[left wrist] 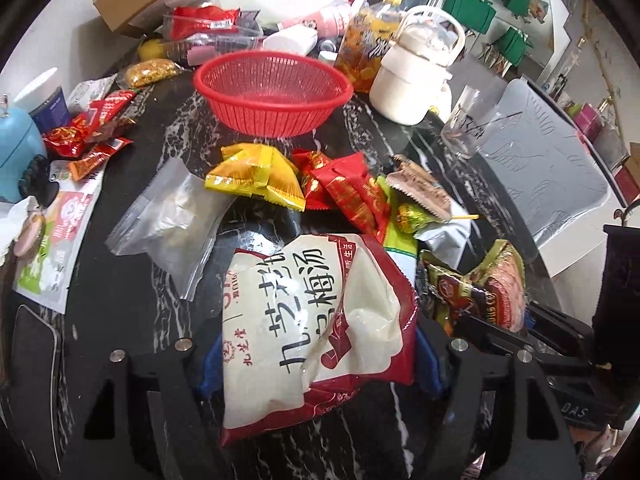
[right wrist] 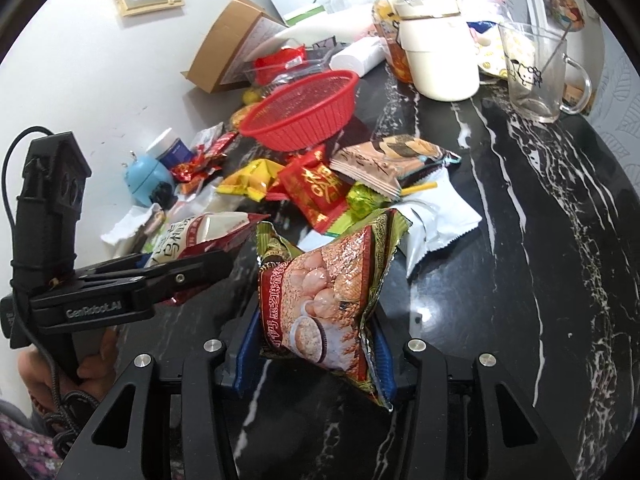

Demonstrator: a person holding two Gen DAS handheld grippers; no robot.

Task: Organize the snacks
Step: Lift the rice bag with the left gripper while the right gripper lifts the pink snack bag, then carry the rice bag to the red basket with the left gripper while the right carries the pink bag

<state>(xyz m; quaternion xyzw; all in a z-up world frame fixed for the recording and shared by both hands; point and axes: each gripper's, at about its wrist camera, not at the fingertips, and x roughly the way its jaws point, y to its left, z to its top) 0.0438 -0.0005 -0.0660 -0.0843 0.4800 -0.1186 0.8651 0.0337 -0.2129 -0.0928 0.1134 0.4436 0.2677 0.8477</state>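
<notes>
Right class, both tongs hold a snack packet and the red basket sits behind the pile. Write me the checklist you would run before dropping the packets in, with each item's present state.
1. Left tongs gripping the white and red bag: ok, both blue pads press on it.
2. Right tongs gripping the green and red packet: ok.
3. Red basket upright, mouth open: ok.
4. Basket has room: ok, nothing shows inside.
5. Way to the basket free: not ok, the yellow packets and other snacks lie between.
6. Glass mug and white kettle clear of the basket: cannot tell; they stand near it.
</notes>
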